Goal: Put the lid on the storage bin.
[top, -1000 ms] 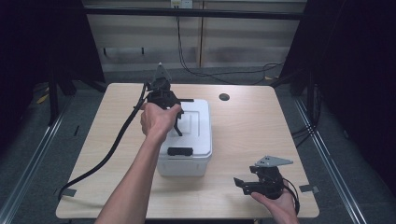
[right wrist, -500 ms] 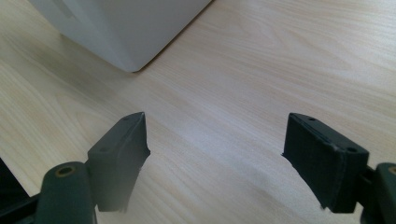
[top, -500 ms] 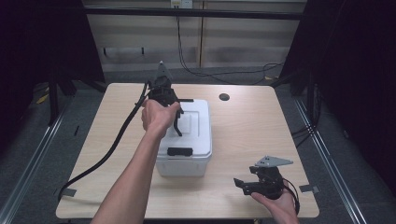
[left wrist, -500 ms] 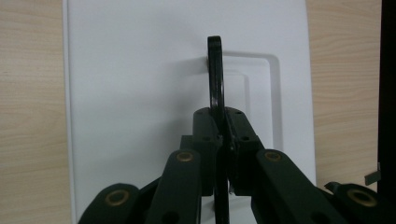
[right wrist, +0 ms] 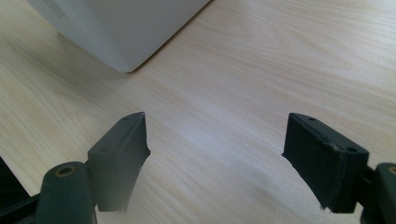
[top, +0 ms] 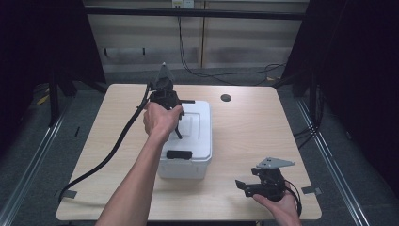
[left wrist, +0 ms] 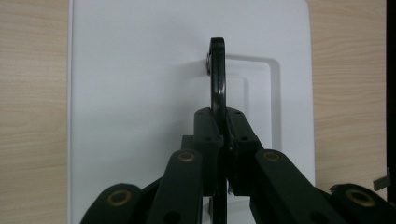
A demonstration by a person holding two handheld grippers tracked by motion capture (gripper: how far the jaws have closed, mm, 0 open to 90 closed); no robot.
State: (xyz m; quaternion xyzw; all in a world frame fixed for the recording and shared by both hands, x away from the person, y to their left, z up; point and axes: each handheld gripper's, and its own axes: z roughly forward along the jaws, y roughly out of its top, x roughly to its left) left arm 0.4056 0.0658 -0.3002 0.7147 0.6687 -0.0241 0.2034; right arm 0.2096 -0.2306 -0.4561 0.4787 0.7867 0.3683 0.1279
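A thick black cable (top: 110, 150) trails off the pale wooden table (top: 244, 136) at the left, its far end lost at the edge. Right of it, the left gripper (left wrist: 219, 123) stands over the white rectangular plastic box (top: 200, 117) lying mid-table; its jaws have just been closing and now pinch the box's thin black lid handle (left wrist: 216, 74), whose lower part they hide. A black latch (top: 179, 154) sits on the lid's near edge. No lettering is readable anywhere. Farthest right, the right gripper (right wrist: 217, 154) rests low, jaws spread over bare wood.
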